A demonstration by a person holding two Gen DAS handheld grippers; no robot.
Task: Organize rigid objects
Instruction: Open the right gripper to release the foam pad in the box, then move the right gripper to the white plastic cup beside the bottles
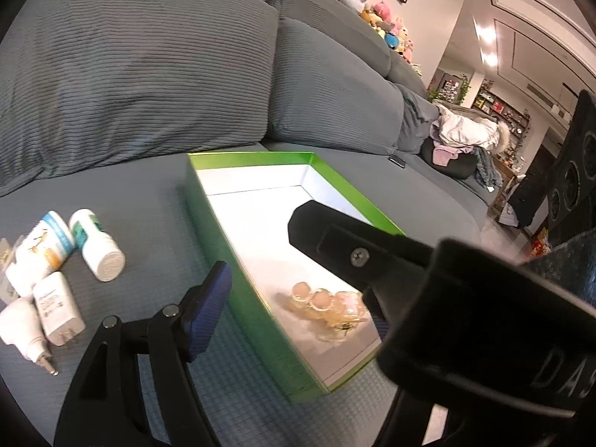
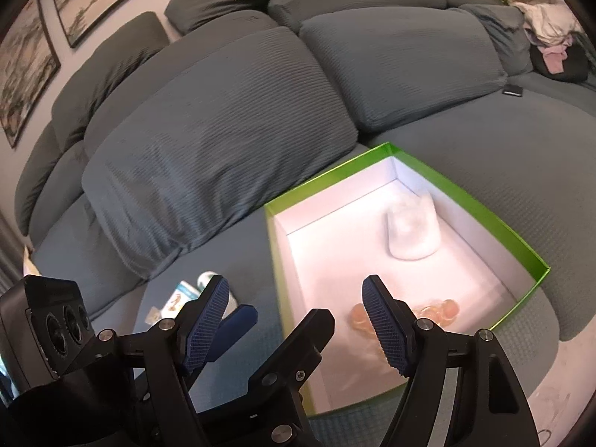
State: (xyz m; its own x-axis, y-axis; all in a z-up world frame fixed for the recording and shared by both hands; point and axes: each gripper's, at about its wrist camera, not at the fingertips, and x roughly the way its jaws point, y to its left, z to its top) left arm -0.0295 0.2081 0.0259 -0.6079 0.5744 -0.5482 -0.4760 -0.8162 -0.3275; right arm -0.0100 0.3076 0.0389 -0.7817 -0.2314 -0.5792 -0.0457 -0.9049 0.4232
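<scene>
A green box point(image 1: 238, 260) with a white inside lies open on the grey sofa seat. An amber see-through piece point(image 1: 327, 307) rests at its near end, also in the right wrist view point(image 2: 441, 307). A white rounded object point(image 2: 413, 231) sits at the far end. My left gripper point(image 1: 294, 316) is open, its fingers straddling the box's near left wall, with nothing pressed between the pads. My right gripper point(image 2: 294, 324) is open and empty, held above the same near corner. Two white bottles point(image 1: 100, 247) and two white plugs point(image 1: 57, 307) lie left of the box.
Big grey back cushions point(image 2: 223, 141) rise right behind the box. A dark phone-like slab point(image 2: 513, 90) lies further along the seat, with a heap of clothes point(image 2: 551, 33) beyond. The right gripper's black finger point(image 1: 335, 238) crosses the left wrist view and hides part of the box.
</scene>
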